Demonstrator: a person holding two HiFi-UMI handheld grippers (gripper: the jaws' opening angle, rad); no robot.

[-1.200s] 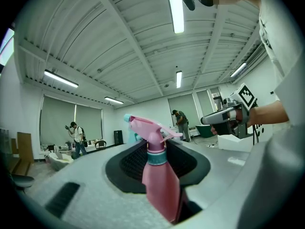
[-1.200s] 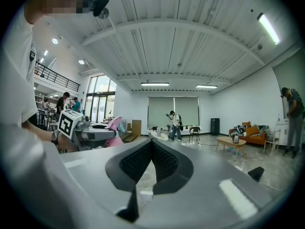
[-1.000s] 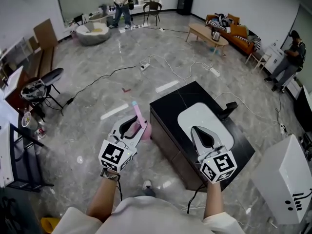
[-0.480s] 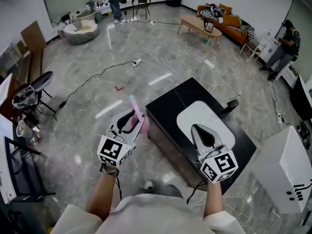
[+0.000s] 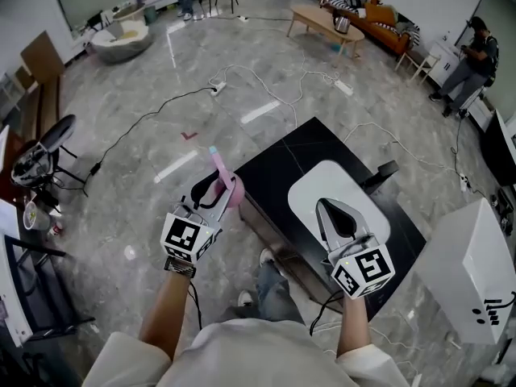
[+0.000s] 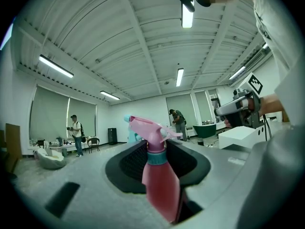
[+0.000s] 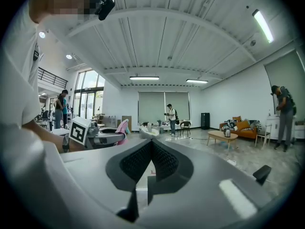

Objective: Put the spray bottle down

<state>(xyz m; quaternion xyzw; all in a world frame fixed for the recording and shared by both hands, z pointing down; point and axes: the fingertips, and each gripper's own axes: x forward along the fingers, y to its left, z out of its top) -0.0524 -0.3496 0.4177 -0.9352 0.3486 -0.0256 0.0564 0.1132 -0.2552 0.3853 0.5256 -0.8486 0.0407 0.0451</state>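
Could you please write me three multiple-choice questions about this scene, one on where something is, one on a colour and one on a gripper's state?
1. Where is the spray bottle? A: lying on the black table. B: between the left gripper's jaws. C: standing on the floor.
2. What colour is the bottle's body? A: pink. B: blue. C: yellow.
3. How do the right gripper's jaws stand? A: clamped on the bottle. B: wide apart. C: closed together, nothing between them.
Answers: 1 B, the left gripper view shows its jaws pressed on the bottle; 2 A, the body is pink under a teal collar; 3 C, the right gripper view shows the tips meeting with nothing in them.
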